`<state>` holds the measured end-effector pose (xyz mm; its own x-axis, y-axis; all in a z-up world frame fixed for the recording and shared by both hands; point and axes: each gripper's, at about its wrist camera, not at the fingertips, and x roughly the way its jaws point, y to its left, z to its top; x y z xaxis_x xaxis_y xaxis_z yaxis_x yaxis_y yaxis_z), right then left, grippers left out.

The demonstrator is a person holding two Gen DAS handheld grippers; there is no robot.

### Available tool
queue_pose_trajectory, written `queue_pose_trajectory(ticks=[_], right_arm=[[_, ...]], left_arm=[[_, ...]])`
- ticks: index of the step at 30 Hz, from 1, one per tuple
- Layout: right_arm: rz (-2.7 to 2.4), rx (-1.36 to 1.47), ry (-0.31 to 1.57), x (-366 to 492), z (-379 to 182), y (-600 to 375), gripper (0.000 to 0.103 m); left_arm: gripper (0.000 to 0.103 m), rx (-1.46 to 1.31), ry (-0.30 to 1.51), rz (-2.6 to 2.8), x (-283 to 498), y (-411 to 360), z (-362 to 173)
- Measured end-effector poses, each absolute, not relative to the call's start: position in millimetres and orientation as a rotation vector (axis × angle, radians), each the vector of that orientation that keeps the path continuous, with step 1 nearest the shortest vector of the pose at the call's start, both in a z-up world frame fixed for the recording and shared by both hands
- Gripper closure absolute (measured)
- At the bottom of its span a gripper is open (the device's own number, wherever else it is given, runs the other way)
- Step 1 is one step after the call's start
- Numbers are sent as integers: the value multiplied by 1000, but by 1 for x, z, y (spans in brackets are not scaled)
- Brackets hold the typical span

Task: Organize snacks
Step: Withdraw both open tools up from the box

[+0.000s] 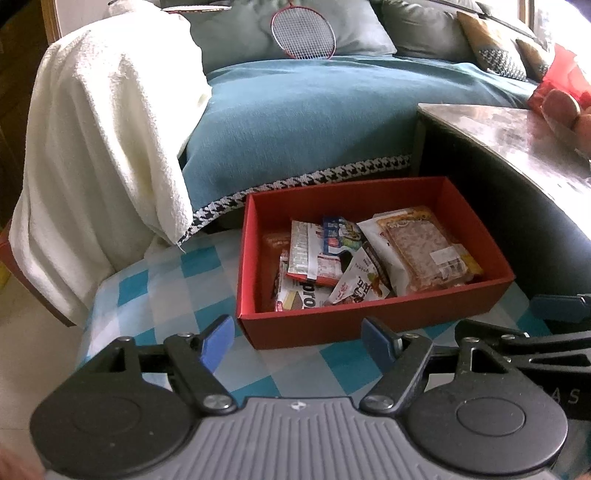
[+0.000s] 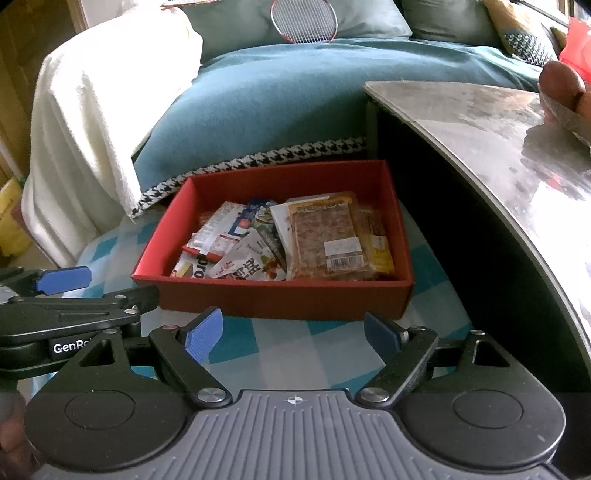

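Note:
A red cardboard box (image 1: 369, 317) (image 2: 280, 299) sits on a blue-and-white checkered cloth (image 1: 162, 291) (image 2: 295, 339). Several snack packets lie inside it, among them a large clear pack of reddish-brown snack (image 1: 428, 251) (image 2: 325, 240) and white wrappers (image 1: 314, 251) (image 2: 221, 229). My left gripper (image 1: 299, 343) hovers just in front of the box's near wall, open, nothing between its blue pads. My right gripper (image 2: 293, 338) hovers beside it, also open and empty. Each gripper's side shows in the other's view: the right gripper (image 1: 554, 332), the left gripper (image 2: 62, 295).
A sofa with a teal cover (image 1: 314, 122) and a white towel (image 1: 103, 147) lies behind the box. A badminton racket (image 1: 303, 33) rests on the cushions. A shiny grey tabletop (image 1: 517, 140) (image 2: 498, 147) juts in at right, with red packaging and fruit (image 1: 561, 103).

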<state>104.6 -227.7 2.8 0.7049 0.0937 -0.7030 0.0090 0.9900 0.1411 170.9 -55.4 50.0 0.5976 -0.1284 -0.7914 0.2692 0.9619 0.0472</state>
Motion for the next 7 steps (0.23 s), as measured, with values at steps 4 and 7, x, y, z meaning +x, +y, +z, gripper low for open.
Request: queue_pose_trajectory(ticks=[4,7], right_arm=[[47,139,795,105,2,-228,15],[50,140,792,105,2,-228,14]], left_arm=[[33,169,905,-233,171,-56,49],[33,165,895,-233,170,-54,50]])
